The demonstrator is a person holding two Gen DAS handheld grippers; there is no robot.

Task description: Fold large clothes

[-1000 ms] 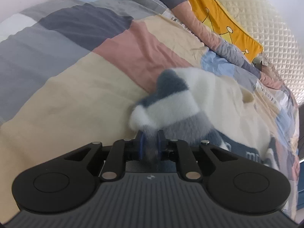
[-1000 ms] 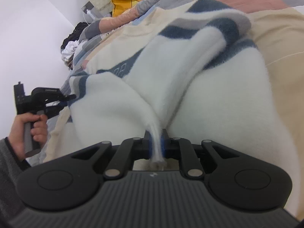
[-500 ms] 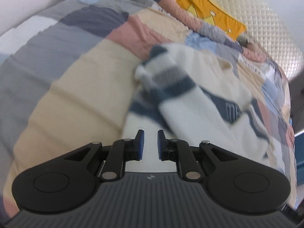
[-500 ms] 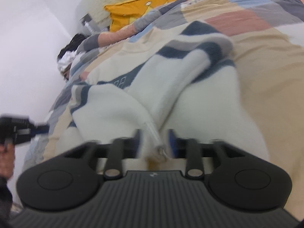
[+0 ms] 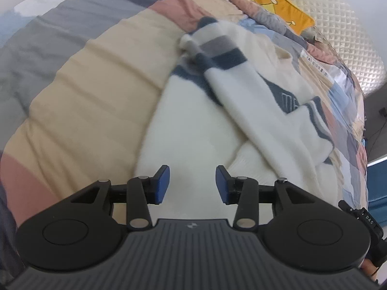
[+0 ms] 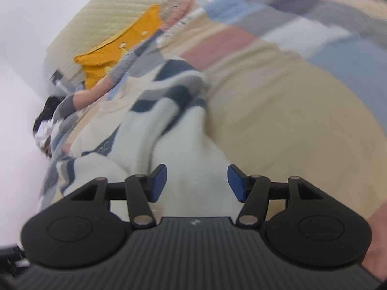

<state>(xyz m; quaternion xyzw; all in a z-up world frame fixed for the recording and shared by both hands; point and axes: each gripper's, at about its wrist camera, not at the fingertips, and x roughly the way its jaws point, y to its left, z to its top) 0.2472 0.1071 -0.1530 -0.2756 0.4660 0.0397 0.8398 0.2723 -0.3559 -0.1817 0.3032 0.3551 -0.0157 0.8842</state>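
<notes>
A fluffy white sweater [image 5: 193, 125] with navy and grey stripes lies on the patchwork bed cover [image 5: 92, 89]. One striped sleeve [image 5: 232, 79] is folded diagonally across its body. My left gripper [image 5: 192, 183] hovers over the sweater's near white edge; its jaws are opening and nothing is pinched between them. In the right wrist view the same sweater [image 6: 183, 149] spreads out below my right gripper [image 6: 197, 182], which stands open above the white fabric without gripping it. That view is motion-blurred.
A yellow pillow [image 5: 278, 2] leans on the quilted cream headboard [image 5: 343, 26] at the far end of the bed. In the right wrist view the pillow [image 6: 116, 55] is at upper left, beside a white wall [image 6: 21, 77]. Broad beige quilt patches [image 6: 278, 120] flank the sweater.
Both grippers let go of the sweater: the left released the striped sleeve end, the right released the pinched white fold. Both drew back toward the sweater's near edge, and the sleeve now lies across the body.
</notes>
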